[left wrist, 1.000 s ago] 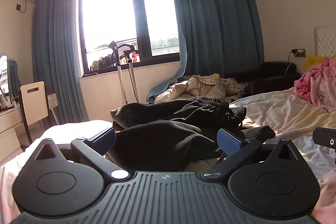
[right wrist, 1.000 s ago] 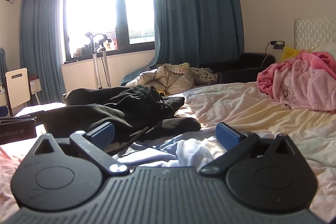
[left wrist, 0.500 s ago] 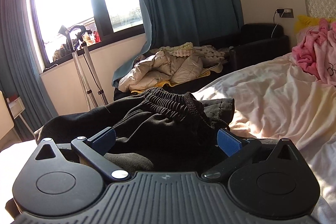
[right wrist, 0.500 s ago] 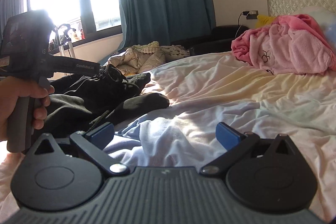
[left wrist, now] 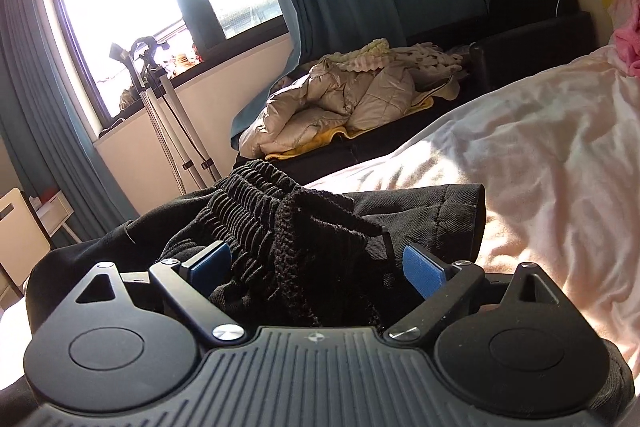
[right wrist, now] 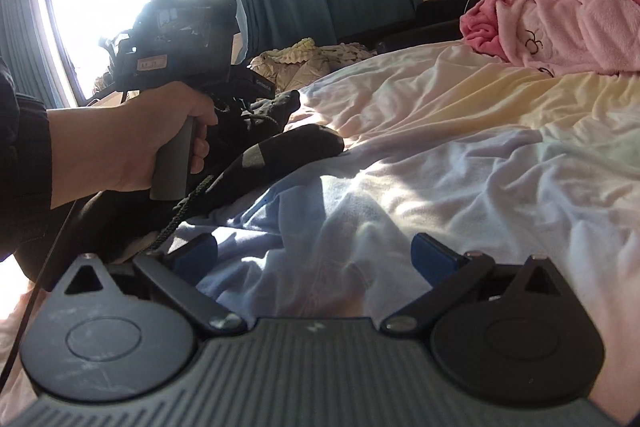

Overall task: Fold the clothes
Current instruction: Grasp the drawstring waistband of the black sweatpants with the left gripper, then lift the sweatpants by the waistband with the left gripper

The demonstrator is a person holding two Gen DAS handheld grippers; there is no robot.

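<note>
1. The bed [right wrist: 460, 131] is the biggest thing in view, its pale wrinkled sheet running from the near edge out to 1 o'clock in the right wrist view. A pink garment [right wrist: 560, 23] is heaped at 2 o'clock near the headboard.

2. The black trousers [left wrist: 320, 223] – the piece being worked on – lie crumpled on the near left of the bed. In the left wrist view they fill the lower middle, and the ribbed elastic waistband [left wrist: 256, 195] bunches up at 12 o'clock, just ahead of the tool.

3. A light blue garment [right wrist: 312, 227] lies flat on the sheet directly ahead of the right gripper [right wrist: 314, 253], beside the trousers.

4. The left gripper [left wrist: 316, 263] has its jaws wide apart but closing, with the gathered waistband between the blue pads. I cannot see either pad pressing the cloth yet. In the right wrist view a hand [right wrist: 160, 139] grips this tool's handle at 10 o'clock.

5. The right gripper is spread open over the light blue cloth and holds nothing.

6. A drawcord [right wrist: 188, 203] trails off the trousers toward 7 o'clock.

7. Handling, as I judge it: the trousers look like thick, soft knit that is limp, fairly weighty and not slippery. The waistband is the firmest part – a good hold, though the legs will likely sag and need the other tool.
</note>
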